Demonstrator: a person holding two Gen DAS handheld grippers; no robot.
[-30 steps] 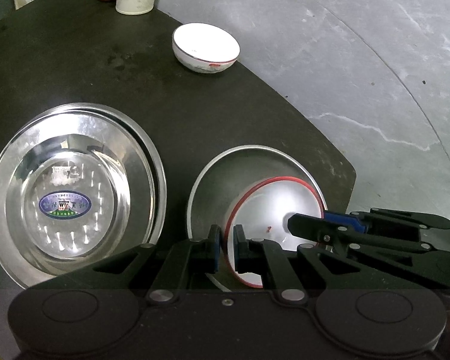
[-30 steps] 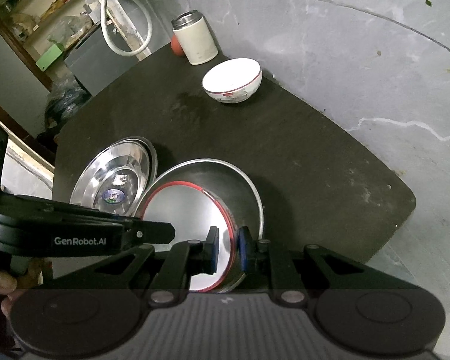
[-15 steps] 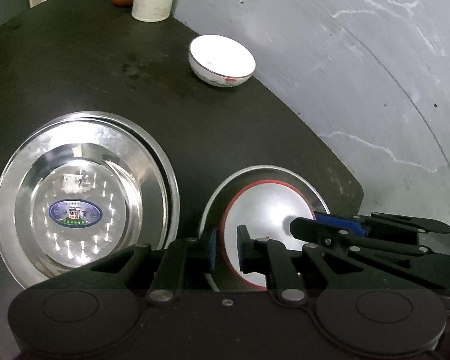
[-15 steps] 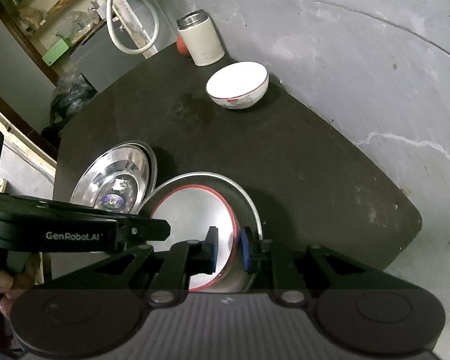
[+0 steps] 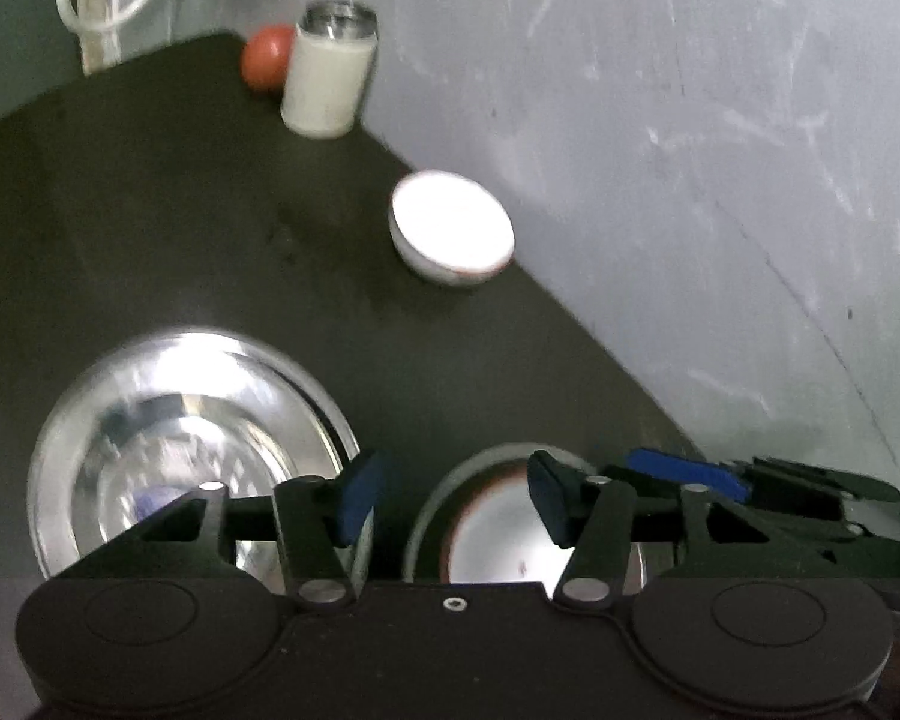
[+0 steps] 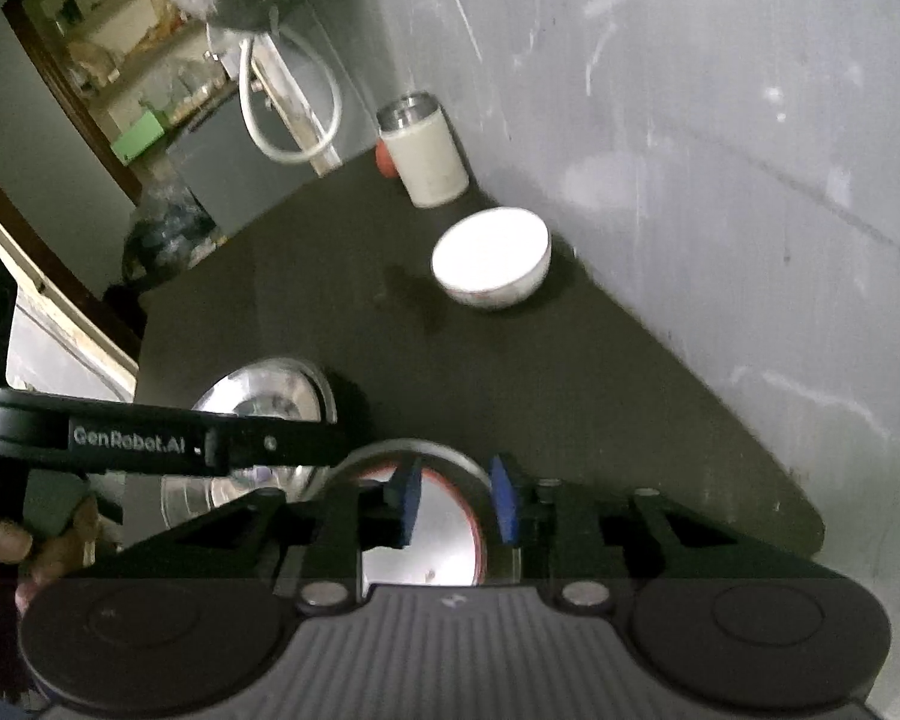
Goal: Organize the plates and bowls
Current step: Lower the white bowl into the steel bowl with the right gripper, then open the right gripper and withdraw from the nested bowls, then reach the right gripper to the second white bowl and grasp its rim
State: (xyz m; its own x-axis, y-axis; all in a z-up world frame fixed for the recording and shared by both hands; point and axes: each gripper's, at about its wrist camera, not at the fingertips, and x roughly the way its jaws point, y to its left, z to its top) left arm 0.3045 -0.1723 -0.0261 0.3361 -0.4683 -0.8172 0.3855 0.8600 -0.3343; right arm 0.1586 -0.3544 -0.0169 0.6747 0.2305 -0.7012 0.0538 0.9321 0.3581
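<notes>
Round red-rimmed plate (image 5: 498,534) in steel dish (image 5: 432,516)

Left gripper (image 5: 453,501) spread wide above red-rimmed bowl (image 5: 498,531) nested in steel plate (image 5: 429,516). Left of that bowl, stacked steel dishes (image 5: 168,450). Beyond it, white bowl (image 5: 453,237), cream canister (image 5: 329,75), red ball (image 5: 264,63).

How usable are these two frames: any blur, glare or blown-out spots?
Left wrist view: motion-blurred throughout; the steel plates glare hard, their label unreadable, and the white bowl is blown out. Right wrist view: slightly sharper, the gripper lettering readable, but the bowl is again overexposed; fisheye bends both.
</notes>
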